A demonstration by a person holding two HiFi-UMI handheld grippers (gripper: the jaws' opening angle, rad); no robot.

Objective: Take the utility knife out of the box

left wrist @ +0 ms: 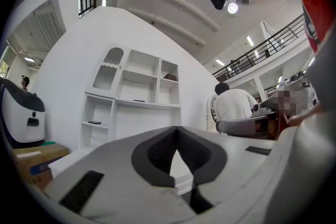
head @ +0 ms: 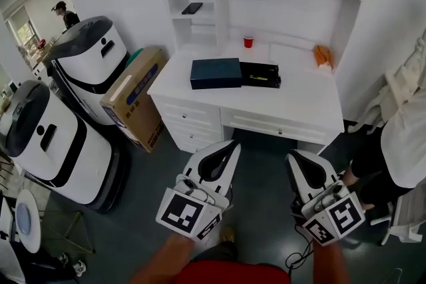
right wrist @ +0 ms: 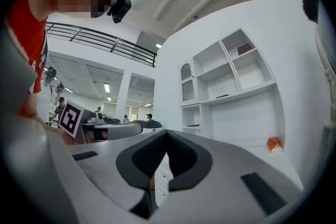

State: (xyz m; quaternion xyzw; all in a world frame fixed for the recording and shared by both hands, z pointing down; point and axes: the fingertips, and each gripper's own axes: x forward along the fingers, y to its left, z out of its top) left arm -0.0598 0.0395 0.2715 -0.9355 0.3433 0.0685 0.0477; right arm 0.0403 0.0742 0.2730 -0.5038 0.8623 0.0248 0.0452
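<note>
On the white desk (head: 299,100) lies a dark blue box lid (head: 215,72). Right beside it is the open black box (head: 260,74), with a yellowish utility knife (head: 258,78) lying inside. Both grippers hang low in front of the desk, well short of it and above the dark floor. My left gripper (head: 232,143) has its jaws together with nothing between them, and its tips meet in the left gripper view (left wrist: 176,128). My right gripper (head: 293,156) is shut and empty as well; the right gripper view shows its pads closed (right wrist: 167,132). Both point towards the desk and its shelves.
A red cup (head: 248,41) and an orange thing (head: 323,55) stand at the desk's back. Two white wheeled machines (head: 56,143) and a cardboard carton (head: 133,96) stand at the left. A seated person (head: 399,143) is at the right. Dark items lie on the shelves (head: 192,8).
</note>
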